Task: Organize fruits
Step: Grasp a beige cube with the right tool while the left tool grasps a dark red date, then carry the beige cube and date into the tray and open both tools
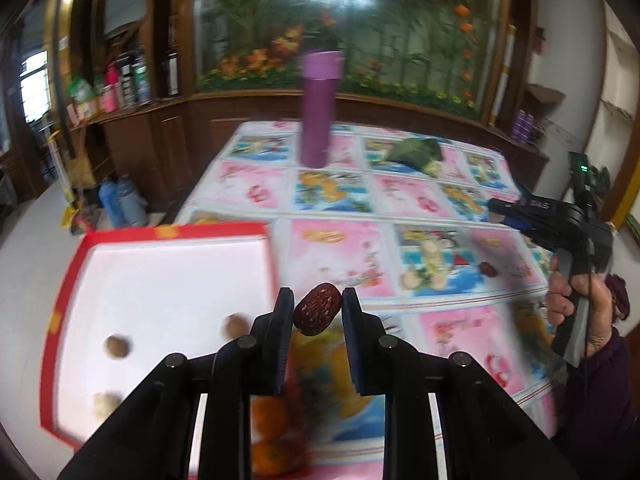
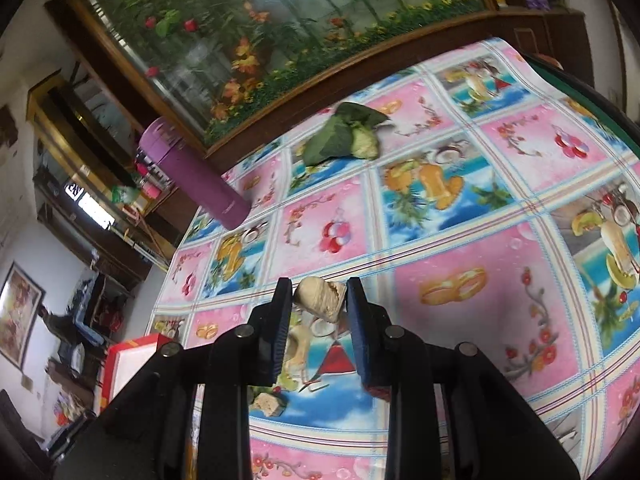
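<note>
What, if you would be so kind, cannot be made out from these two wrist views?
- Left wrist view: the round brown fruits in the red-rimmed white tray are motion-blurred; their kind is unclear.
- Left wrist view: the tray's near corner is hidden behind the left gripper, which grips a wrinkled dark red date.
- Right wrist view: the pale beige lump in the right gripper is partly covered by the fingers.
- Right wrist view: another beige piece is half hidden.

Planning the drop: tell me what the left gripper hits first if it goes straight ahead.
Probably nothing near: the left gripper, shut on a red date, faces bare tablecloth. The purple bottle stands farther on; depth unclear.
</note>
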`<state>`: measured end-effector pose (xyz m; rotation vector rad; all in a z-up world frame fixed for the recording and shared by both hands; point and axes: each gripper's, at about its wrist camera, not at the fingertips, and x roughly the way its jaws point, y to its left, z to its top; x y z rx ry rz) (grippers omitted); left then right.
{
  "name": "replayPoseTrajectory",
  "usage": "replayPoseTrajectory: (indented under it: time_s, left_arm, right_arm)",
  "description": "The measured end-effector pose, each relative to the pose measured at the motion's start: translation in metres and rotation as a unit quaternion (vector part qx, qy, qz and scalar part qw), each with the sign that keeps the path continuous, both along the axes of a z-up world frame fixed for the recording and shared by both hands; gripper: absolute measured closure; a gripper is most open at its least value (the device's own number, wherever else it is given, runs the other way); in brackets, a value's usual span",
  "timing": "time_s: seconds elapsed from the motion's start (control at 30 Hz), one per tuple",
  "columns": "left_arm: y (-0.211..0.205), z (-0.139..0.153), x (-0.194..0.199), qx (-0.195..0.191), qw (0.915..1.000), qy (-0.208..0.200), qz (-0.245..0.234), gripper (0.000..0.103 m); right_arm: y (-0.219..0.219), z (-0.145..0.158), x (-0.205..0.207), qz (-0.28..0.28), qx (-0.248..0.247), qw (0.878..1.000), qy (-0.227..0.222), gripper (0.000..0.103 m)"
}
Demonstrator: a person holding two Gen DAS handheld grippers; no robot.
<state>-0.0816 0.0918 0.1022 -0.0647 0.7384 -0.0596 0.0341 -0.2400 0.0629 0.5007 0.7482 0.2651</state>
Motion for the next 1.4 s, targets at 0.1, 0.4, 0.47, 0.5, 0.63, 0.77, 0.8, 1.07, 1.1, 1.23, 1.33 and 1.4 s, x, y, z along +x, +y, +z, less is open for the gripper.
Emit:
replayPoseTrajectory:
  time_s: [0.1, 0.4, 0.47, 0.5, 0.63, 0.77, 0.8, 1.07, 1.1, 1.23, 1.33, 1.4]
  left_arm:
    - [0.028, -0.007, -0.01, -0.005, 0.9994, 0.006, 0.033, 0.08]
    - [0.094, -0.015, -0.034, -0.009, 0.9934, 0.004, 0.114, 0.08]
    - [0.104, -0.016, -0.036, -0.012, 0.9923, 0.003, 0.124, 0.08]
    - [0.108, -0.017, -0.036, -0.012, 0.9919, 0.003, 0.127, 0.08]
    - [0.125, -0.023, -0.037, -0.018, 0.9895, 0.006, 0.143, 0.08]
    - [0.14, -0.03, -0.039, -0.014, 0.9874, 0.011, 0.157, 0.08]
    - [0.143, -0.031, -0.04, -0.011, 0.9868, 0.012, 0.161, 0.08]
    - [0.165, -0.044, -0.045, 0.0, 0.9821, 0.022, 0.187, 0.08]
    - [0.166, -0.046, -0.045, -0.002, 0.9823, 0.023, 0.186, 0.08]
    - [0.171, -0.049, -0.045, 0.003, 0.9827, 0.023, 0.184, 0.08]
    - [0.178, -0.05, -0.038, 0.003, 0.9815, 0.028, 0.189, 0.08]
    - [0.181, -0.052, -0.033, 0.009, 0.9808, 0.035, 0.192, 0.079]
  right_arm:
    - [0.018, 0.002, -0.008, 0.01, -0.024, 0.999, -0.021, 0.074]
    - [0.079, -0.011, -0.024, 0.083, -0.025, 0.996, -0.013, 0.073]
    - [0.104, -0.013, -0.028, 0.11, -0.033, 0.993, -0.006, 0.073]
    - [0.115, -0.014, -0.031, 0.12, -0.034, 0.992, -0.006, 0.073]
    - [0.168, -0.008, -0.046, 0.176, -0.02, 0.984, -0.011, 0.073]
    - [0.231, 0.003, -0.069, 0.248, -0.022, 0.968, -0.034, 0.073]
    - [0.243, 0.004, -0.074, 0.262, -0.027, 0.964, -0.038, 0.073]
    - [0.332, -0.014, -0.095, 0.346, -0.107, 0.932, -0.022, 0.073]
    - [0.336, -0.016, -0.095, 0.352, -0.111, 0.929, -0.018, 0.073]
    - [0.351, -0.023, -0.1, 0.363, -0.145, 0.92, -0.003, 0.073]
    - [0.36, -0.026, -0.104, 0.375, -0.166, 0.912, 0.01, 0.073]
    - [0.366, -0.028, -0.11, 0.381, -0.177, 0.907, 0.015, 0.073]
